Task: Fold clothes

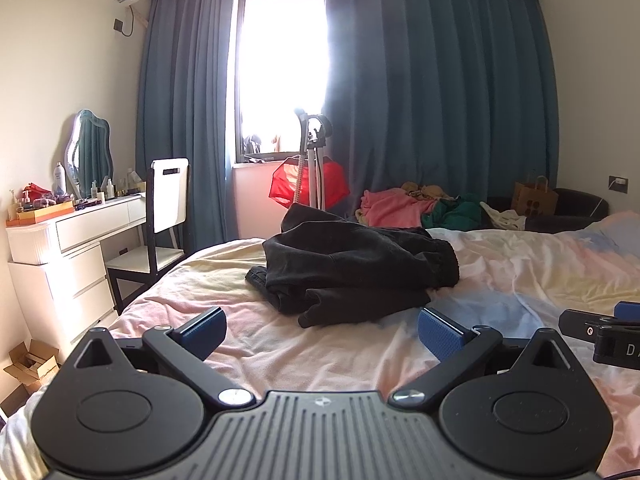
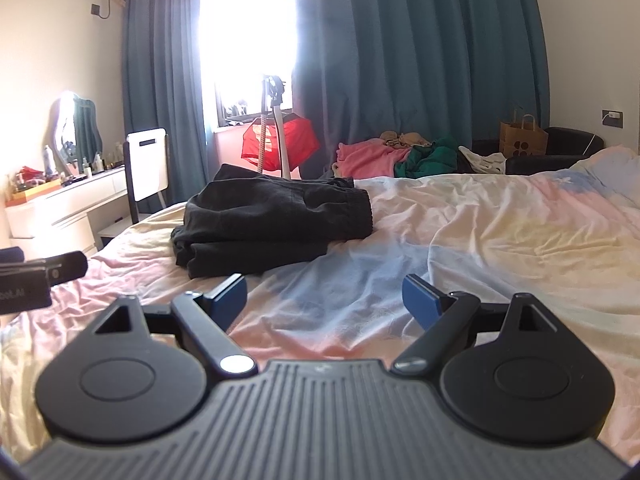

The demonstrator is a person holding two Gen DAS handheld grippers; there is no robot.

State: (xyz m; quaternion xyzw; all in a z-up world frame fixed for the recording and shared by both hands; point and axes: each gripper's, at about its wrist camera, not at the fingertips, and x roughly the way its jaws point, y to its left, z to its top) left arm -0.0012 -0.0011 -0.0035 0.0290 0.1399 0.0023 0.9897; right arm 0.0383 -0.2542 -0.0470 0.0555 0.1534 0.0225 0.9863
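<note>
Black trousers lie folded on the bed at my twelve o'clock; both left gripper and right gripper hang released, empty, so I judge another garment comes next

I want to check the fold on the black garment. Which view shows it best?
The left wrist view: the black garment lies centred ahead, its layers visible. The right wrist view shows the garment off to the left, more side-on.
</note>
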